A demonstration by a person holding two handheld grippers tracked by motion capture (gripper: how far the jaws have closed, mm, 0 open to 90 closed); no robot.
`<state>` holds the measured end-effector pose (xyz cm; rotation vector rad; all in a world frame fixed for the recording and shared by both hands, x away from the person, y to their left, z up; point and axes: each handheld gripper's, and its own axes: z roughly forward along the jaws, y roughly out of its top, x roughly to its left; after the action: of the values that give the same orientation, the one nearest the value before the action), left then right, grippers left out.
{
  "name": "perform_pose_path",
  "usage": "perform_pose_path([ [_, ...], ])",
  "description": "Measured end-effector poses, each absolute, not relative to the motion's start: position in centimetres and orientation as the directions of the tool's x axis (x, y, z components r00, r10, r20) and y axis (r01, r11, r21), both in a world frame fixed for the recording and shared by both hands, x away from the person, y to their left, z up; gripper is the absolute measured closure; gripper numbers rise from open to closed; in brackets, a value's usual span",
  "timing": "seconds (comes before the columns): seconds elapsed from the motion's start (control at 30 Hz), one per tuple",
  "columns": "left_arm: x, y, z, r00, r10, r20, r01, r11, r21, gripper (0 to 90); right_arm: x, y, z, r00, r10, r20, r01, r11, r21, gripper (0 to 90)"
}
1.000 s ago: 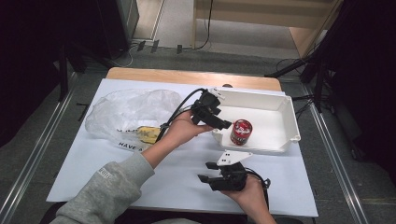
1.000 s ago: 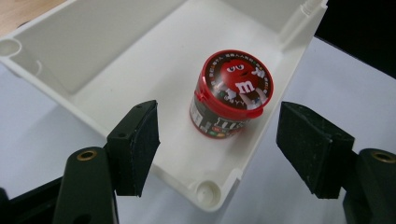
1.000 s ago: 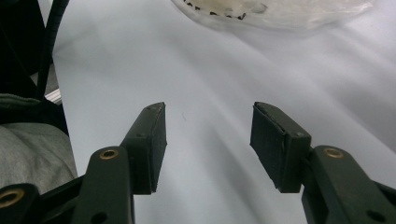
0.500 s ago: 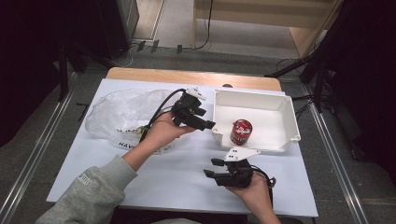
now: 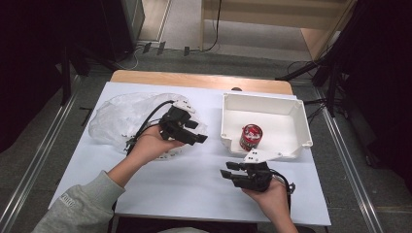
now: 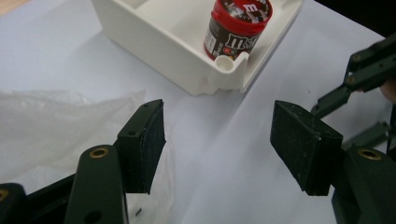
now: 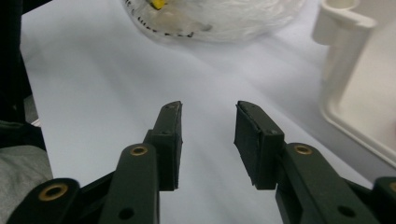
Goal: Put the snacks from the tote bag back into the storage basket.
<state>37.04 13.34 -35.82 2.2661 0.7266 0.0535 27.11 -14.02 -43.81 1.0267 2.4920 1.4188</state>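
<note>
Crinkled clear plastic bag (image 5: 124, 121) under left gripper (image 5: 197, 138), jaws spread.

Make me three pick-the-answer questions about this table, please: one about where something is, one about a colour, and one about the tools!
1. Where does the M&M's candy jar stand?
A. inside the white bin
B. on the clear plastic bag
C. on the floor

2. What colour is the jar's lid?
A. green
B. red
C. blue

3. How are the left tool and the right tool?
A. both shut on the jar
B. left shut on the bag
C. both open and holding nothing

Answers:
1. A, the jar stands at the bin's near wall.
2. B, the left gripper view shows a red lid.
3. C, each gripper view shows a bare gap between its jaws.
</note>
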Motion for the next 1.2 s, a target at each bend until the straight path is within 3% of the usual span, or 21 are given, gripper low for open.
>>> perform_pose_path([
  [0.4,35.7,16.5,-36.6,0.815,0.541,-0.207,0.517,-0.518,0.682,35.9,27.8,-16.3,-43.4,-0.715,0.658,0.234,0.536,0.302,0.788,75.5],
  [0.57,35.4,17.2,-37.2,0.807,0.558,-0.196,0.525,-0.524,0.671,35.9,28.3,-17.4,-43.0,-0.682,0.695,0.227,0.548,0.28,0.789,90.0],
  [1.2,35.3,17.5,-38.1,0.806,0.545,-0.232,0.533,-0.498,0.684,35.9,33.4,-16.8,-43.4,-0.567,0.8,0.198,0.582,0.219,0.783,90.0],
])
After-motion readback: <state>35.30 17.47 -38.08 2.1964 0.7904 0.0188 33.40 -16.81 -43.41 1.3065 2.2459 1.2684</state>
